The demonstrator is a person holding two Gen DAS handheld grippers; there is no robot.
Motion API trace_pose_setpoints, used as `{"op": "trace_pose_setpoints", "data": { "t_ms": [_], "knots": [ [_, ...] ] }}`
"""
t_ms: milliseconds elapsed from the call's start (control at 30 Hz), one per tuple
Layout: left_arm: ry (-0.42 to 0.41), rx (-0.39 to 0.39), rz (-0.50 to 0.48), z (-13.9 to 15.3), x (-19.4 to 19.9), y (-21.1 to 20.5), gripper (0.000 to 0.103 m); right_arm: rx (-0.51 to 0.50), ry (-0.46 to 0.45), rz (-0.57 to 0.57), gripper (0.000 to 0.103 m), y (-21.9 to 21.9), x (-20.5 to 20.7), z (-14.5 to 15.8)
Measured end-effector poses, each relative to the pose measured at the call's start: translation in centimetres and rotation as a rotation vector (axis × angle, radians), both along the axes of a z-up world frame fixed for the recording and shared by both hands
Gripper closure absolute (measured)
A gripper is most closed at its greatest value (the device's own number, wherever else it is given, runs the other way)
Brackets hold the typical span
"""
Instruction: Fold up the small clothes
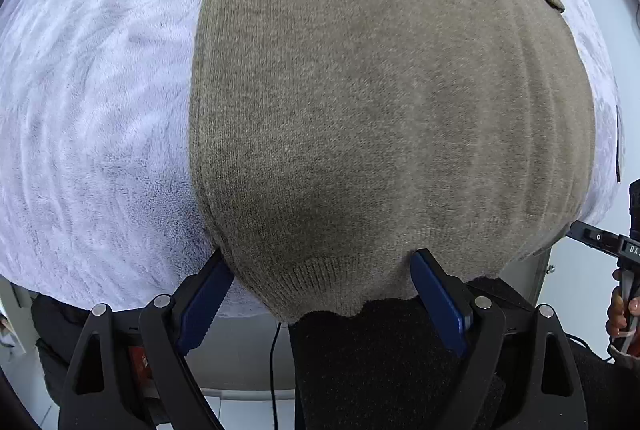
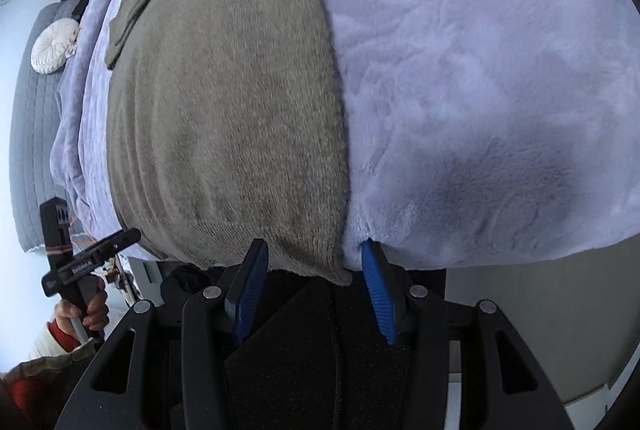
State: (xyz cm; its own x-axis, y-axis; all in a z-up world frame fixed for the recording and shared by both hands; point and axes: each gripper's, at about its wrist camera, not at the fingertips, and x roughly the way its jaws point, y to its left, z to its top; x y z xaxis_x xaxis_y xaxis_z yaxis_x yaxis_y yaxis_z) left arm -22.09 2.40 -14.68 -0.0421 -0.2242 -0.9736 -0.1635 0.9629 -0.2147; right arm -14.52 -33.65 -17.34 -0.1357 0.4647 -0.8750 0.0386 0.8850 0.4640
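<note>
We see an olive-green knitted garment (image 1: 380,102) spread flat on a pale lilac plush blanket (image 1: 92,118) that covers a bed, its ribbed hem hanging just over the near edge. A folded-in sleeve or flap of the same knit lies across its far end.

Our left tongs (image 1: 320,270) stand wide apart over the near left corner of the garment, one blue pad at the garment's left edge and the other further in along the hem. The hem lies between the pads, and they do not press on it.

Our right tongs (image 2: 314,258) are about half spread at the near right corner. The left blue pad sits over the ribbed hem, the right pad over the blanket just beside the garment's edge, so the corner falls in the gap. We cannot make out any pinch on the cloth.

In the right wrist view a hand (image 2: 86,310) holds the handle of the other tool, beyond which a round white ruffled cushion (image 2: 54,46) rests on grey quilted bedding (image 2: 32,150).
</note>
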Motion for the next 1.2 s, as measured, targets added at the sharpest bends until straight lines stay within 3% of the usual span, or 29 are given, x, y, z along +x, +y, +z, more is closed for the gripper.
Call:
{"op": "trace_pose_setpoints", "data": {
  "t_ms": [300,333,367,400,433,467,633,767,1033,1200],
  "knots": [
    [-0.019,-0.028,0.015,-2.1,1.8,1.9,0.015,0.051,0.011,0.006,0.048,0.6,-0.5,-2.1],
    [-0.027,-0.033,0.006,-2.0,1.9,1.9,0.022,0.071,0.026,-0.01,0.049,0.5,-0.7,-2.3],
    [-0.031,-0.036,-0.004,-2.3,2.4,2.0,0.041,0.103,0.044,-0.032,0.057,0.5,-0.9,-2.3],
    [-0.035,-0.057,-0.014,-2.2,2.3,2.1,0.062,0.134,0.054,-0.049,0.069,0.5,-1.0,-2.2],
    [-0.039,-0.093,-0.014,-2.0,2.2,2.1,0.074,0.156,0.057,-0.063,0.094,0.5,-1.3,-2.0],
    [-0.041,-0.137,-0.007,-1.8,2.0,2.4,0.09,0.175,0.058,-0.077,0.094,0.3,-1.5,-1.9],
    [-0.107,-0.272,0.05,1.2,1.9,3.9,0.09,0.364,0.028,-0.173,0.095,0.1,-1.9,0.9],
    [-0.188,-0.316,0.055,4.6,3.7,4.8,0.09,0.491,-0.025,-0.211,0.095,0.4,-0.6,4.3],
    [-0.348,-0.294,0.072,10.0,9.8,7.0,0.09,0.624,-0.149,-0.247,0.095,1.4,7.8,9.1],
    [-0.367,-0.262,0.126,10.5,14.1,8.1,0.09,0.655,-0.177,-0.281,0.095,2.0,13.5,9.9]
  ]
}}
